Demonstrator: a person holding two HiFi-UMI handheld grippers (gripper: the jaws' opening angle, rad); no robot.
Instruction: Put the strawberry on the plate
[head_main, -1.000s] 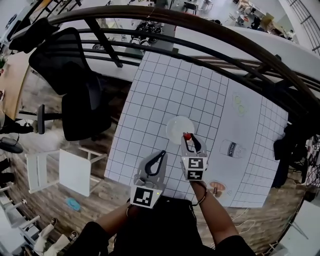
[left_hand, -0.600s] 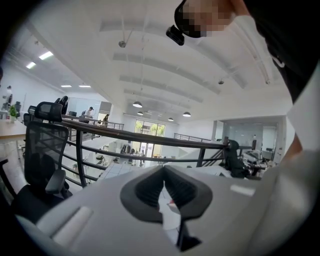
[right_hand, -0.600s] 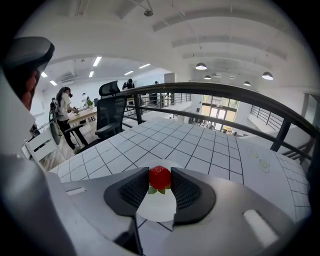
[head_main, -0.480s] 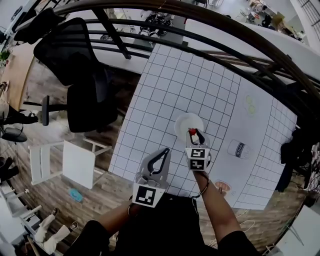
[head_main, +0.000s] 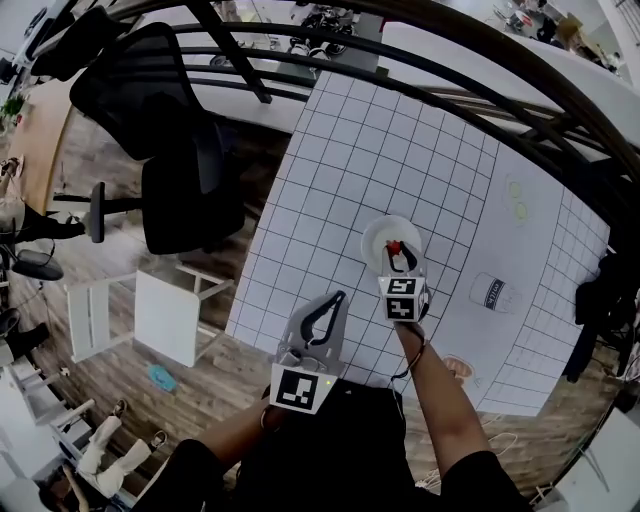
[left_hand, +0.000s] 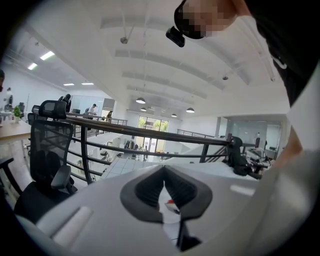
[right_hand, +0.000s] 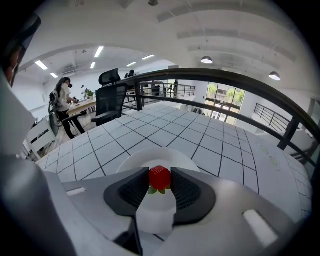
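A red strawberry (right_hand: 160, 177) with green leaves sits pinched between the pads of my right gripper (right_hand: 160, 180), which is shut on it. It hangs just above the small white plate (right_hand: 131, 162) on the gridded table. From the head view, the strawberry (head_main: 394, 247) is over the plate (head_main: 376, 234), with the right gripper (head_main: 397, 253) reaching in from the near side. My left gripper (head_main: 338, 297) hovers by the table's front edge, its tips together and nothing in them. In the left gripper view the left gripper (left_hand: 163, 169) points across the table toward the railing.
The white gridded table (head_main: 350, 150) ends at a black curved railing (head_main: 450, 80) on the far side. A printed bottle picture (head_main: 492, 291) lies right of the plate. A black office chair (head_main: 150, 110) and a white stool (head_main: 140, 315) stand on the floor at the left.
My right gripper has carried the strawberry a little farther in over the plate. The left gripper has stayed where it was.
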